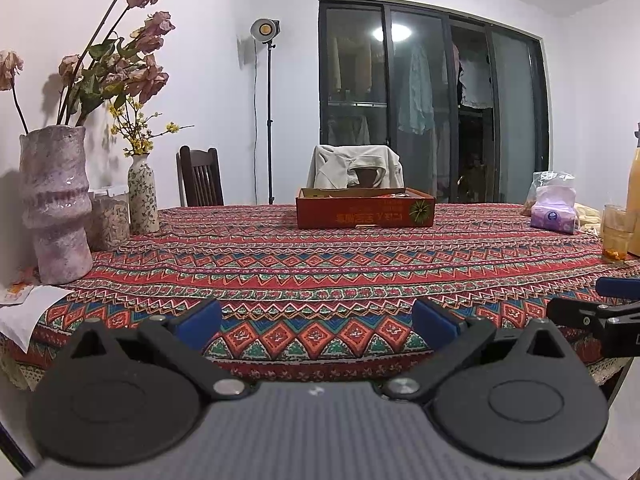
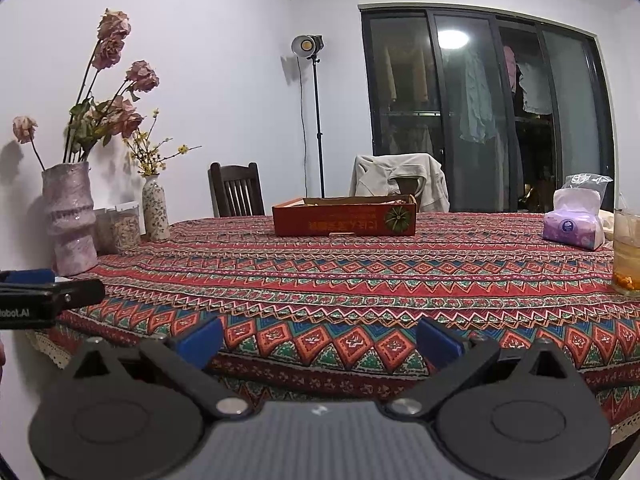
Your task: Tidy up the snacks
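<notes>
A shallow red cardboard box (image 1: 365, 211) (image 2: 345, 219) stands at the far side of the table, its contents hidden by the rim. My left gripper (image 1: 317, 325) hovers open at the near table edge, nothing between its blue pads. My right gripper (image 2: 319, 343) is likewise open and empty, beside the left one. The right gripper's side shows in the left wrist view (image 1: 600, 312); the left gripper's side shows in the right wrist view (image 2: 44, 296). A clear snack bag (image 1: 550, 188) stands behind a purple tissue pack (image 1: 554, 212) (image 2: 574, 222) at the far right.
The table has a patterned red cloth (image 1: 340, 264). Two vases (image 1: 56, 204) (image 1: 143, 194) and clear jars (image 1: 110, 220) stand at the left. A glass of drink (image 2: 627, 252) and an orange bottle (image 1: 634, 200) are at the right. Chairs (image 1: 200, 178) stand behind.
</notes>
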`<state>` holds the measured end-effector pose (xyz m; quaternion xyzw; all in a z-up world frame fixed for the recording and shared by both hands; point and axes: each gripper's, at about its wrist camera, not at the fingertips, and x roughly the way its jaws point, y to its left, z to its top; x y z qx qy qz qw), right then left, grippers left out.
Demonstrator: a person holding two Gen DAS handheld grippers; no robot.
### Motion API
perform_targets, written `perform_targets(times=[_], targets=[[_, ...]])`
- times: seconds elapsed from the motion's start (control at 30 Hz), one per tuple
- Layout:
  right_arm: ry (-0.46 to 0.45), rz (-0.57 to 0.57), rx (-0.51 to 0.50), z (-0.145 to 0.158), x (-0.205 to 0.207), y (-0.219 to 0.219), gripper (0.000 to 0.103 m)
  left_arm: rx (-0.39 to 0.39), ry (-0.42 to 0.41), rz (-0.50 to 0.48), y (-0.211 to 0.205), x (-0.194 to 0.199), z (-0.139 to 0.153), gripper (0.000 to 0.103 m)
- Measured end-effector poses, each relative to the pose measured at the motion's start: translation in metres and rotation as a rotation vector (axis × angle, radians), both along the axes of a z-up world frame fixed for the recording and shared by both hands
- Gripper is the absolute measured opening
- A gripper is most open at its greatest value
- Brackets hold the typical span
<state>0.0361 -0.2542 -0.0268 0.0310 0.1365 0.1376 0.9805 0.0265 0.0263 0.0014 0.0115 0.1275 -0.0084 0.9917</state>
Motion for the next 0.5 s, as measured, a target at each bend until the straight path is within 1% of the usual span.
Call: perform_targets(times=[0.33, 0.5], targets=[[0.009, 0.004, 0.013, 0.0003, 0.0023, -0.0032, 0.103, -0.002, 0.003, 0.000, 0.0007, 0.0004, -0.0009, 0.103], [-0.001, 0.008, -0.002, 0.0001, 0.0011, -0.0007, 0.103, 0.003, 0.003, -0.004, 0.0003, 0.0000, -0.0003, 0.103]])
